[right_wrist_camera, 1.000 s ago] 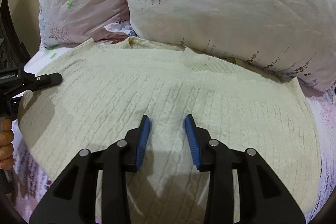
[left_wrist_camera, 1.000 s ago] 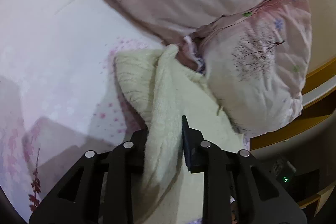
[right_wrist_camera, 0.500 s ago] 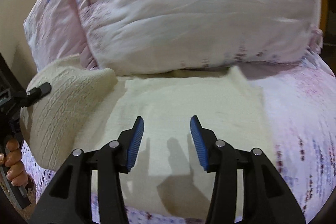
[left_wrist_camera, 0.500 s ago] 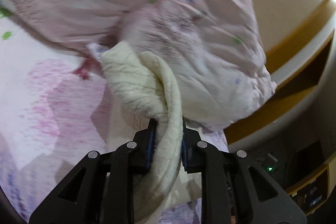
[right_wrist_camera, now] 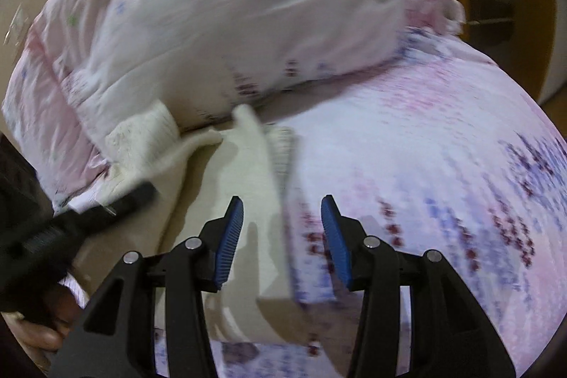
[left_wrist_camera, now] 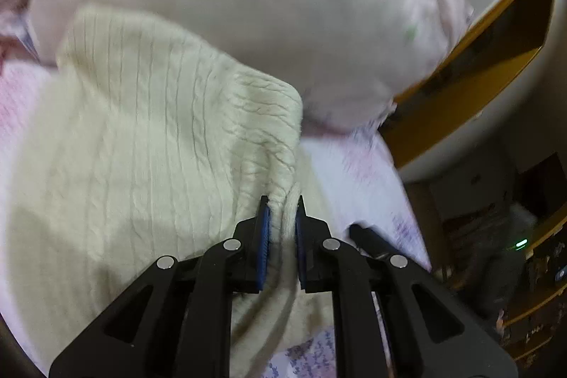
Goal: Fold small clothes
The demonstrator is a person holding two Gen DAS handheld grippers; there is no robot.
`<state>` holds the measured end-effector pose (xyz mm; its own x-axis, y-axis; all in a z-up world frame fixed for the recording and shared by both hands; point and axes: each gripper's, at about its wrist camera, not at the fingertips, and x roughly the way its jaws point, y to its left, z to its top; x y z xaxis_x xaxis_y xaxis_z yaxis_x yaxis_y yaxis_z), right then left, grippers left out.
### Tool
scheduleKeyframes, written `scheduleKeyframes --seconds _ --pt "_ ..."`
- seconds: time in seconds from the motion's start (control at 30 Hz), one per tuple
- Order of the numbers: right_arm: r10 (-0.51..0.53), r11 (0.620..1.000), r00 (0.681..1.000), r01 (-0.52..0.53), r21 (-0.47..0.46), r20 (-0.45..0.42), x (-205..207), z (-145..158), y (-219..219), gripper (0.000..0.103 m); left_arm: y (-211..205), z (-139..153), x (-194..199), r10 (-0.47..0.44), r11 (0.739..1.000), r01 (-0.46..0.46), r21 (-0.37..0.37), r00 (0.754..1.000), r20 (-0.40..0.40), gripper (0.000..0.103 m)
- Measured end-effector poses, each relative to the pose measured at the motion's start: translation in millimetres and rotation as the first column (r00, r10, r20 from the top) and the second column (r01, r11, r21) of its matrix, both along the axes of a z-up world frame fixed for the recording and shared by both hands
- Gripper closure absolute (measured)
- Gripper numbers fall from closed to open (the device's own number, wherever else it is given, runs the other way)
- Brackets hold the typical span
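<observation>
A cream cable-knit sweater lies on the pink floral bedsheet. My left gripper is shut on a bunched edge of the sweater, with the knit folded over to its left. In the right wrist view the sweater lies left of centre, its edge running between the fingers. My right gripper is open and empty just above that edge and the sheet. The left gripper's black body shows at the left.
Pink floral pillows lie right behind the sweater; they also fill the top of the right wrist view. A yellow wooden bed frame and dark shelving stand at the right. A hand shows at bottom left.
My left gripper has carried the gripped sweater edge across, folding the knit over itself. My right gripper has swung right, from over the sweater's middle to its right edge, and opened wider.
</observation>
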<state>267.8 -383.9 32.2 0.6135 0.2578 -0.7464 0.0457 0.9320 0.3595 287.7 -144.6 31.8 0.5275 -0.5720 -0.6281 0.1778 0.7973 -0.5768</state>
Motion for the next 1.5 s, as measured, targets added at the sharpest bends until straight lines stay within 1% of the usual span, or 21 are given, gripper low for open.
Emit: scheduleKeyframes --seconds 0.1,0.13,0.2,0.23,0.27,0.33,0.43,0.5,0.53,0.63,0.67,0.73,0.77,0.83,0.9,1.03,1.1,1.27,1.37,1.43,1.5 --pt "-0.019 0.999 1.000 0.019 0.028 -0.002 -1.6 1.2 -11.6 0.057 -3.6 0.6 -3.8 -0.038 0.999 0.037 0.014 0.999 0.028 0.086" --pt "-0.019 0.999 1.000 0.019 0.039 0.001 -1.7 2.7 -13.0 0.057 0.1 5.6 -7.2 -0.066 0.998 0.067 -0.020 0.997 0.038 0.084" --pt "0.000 0.995 1.000 -0.001 0.096 0.004 0.6 6.1 -12.6 0.056 10.1 16.1 -14.5 -0.104 0.991 0.108 -0.078 0.993 0.046 0.052" --pt "0.019 0.991 1.000 -0.019 0.135 0.002 2.4 7.2 -12.1 0.054 22.1 24.8 -23.8 -0.102 0.989 0.109 -0.100 0.992 0.071 0.030" --pt "0.048 0.981 0.999 -0.046 0.190 -0.003 5.1 7.7 -8.9 0.050 31.3 30.6 -31.6 -0.083 0.990 0.093 -0.106 0.992 0.097 0.025" --pt "0.100 0.958 0.995 -0.093 0.272 -0.013 10.1 7.3 -1.2 0.041 60.3 41.9 -46.0 -0.028 0.994 0.044 -0.099 0.986 0.163 0.023" --pt "0.170 0.924 0.984 -0.140 0.355 -0.054 22.5 2.1 16.0 0.038 101.1 39.9 -50.0 0.136 0.991 -0.136 -0.014 0.978 0.157 0.023" --pt "0.203 0.912 0.976 -0.157 0.378 -0.085 32.3 -4.4 30.1 0.038 124.6 28.7 -45.5 0.222 0.973 -0.229 0.044 0.968 0.118 0.023" --pt "0.212 0.912 0.973 -0.161 0.377 -0.097 37.4 -7.6 36.5 0.038 135.1 18.2 -40.9 0.260 0.963 -0.264 0.053 0.963 0.067 0.023" --pt "0.222 0.913 0.968 -0.162 0.375 -0.121 48.0 -16.3 51.5 0.041 144.5 -5.7 -33.0 0.275 0.961 -0.275 0.018 0.960 -0.040 0.023" --pt "0.226 0.911 0.966 -0.163 0.380 -0.125 52.4 -18.8 56.3 0.045 143.5 -12.7 -30.3 0.271 0.962 -0.271 0.014 0.960 -0.065 0.023" --pt "0.216 0.918 0.967 -0.153 0.366 -0.138 60.4 -25.0 64.5 0.060 142.4 -22.3 -28.8 0.262 0.965 -0.263 0.000 0.960 -0.094 0.023" --pt "0.214 0.922 0.966 -0.152 0.356 -0.142 62.4 -29.0 68.0 0.081 141.8 -24.7 -28.7 0.263 0.964 -0.265 -0.008 0.960 -0.101 0.023" --pt "0.220 0.929 0.966 -0.166 0.331 -0.134 65.8 -30.4 73.2 0.087 140.0 -25.7 -29.5 0.259 0.965 -0.262 -0.018 0.960 -0.104 0.023" --pt "0.214 0.952 0.975 -0.196 0.235 -0.055 57.5 -11.4 79.1 0.089 138.7 -23.4 -33.5 0.256 0.965 -0.259 -0.026 0.961 -0.103 0.023" --pt "0.197 0.978 0.980 -0.199 0.067 0.041 43.2 22.5 79.7 0.089 124.4 -22.2 -40.4 0.219 0.973 -0.226 -0.051 0.969 -0.110 0.023" --pt "0.169 0.986 0.985 -0.169 -0.017 0.033 44.4 29.1 74.3 0.089 110.5 -21.4 -43.4 0.197 0.978 -0.202 -0.049 0.975 -0.102 0.023" --pt "0.149 0.985 0.988 -0.152 -0.077 -0.043 60.1 13.3 60.6 0.089 88.6 -18.5 -45.9 0.154 0.988 -0.154 0.005 0.985 -0.081 0.023" --pt "0.154 0.986 0.978 -0.162 -0.048 -0.140 74.3 -13.5 55.6 0.081 85.9 -21.6 -45.7 0.151 0.989 -0.150 0.011 0.985 -0.087 0.023" --pt "0.139 0.990 0.981 -0.137 0.022 -0.133 71.8 -12.0 42.4 0.070 86.7 -20.7 -48.4 0.149 0.989 -0.149 0.008 0.985 -0.085 0.023" --pt "0.126 0.989 0.985 -0.116 0.088 -0.120 64.0 -5.9 28.4 0.055 91.4 -19.9 -51.6 0.148 0.989 -0.148 0.012 0.985 -0.082 0.023"
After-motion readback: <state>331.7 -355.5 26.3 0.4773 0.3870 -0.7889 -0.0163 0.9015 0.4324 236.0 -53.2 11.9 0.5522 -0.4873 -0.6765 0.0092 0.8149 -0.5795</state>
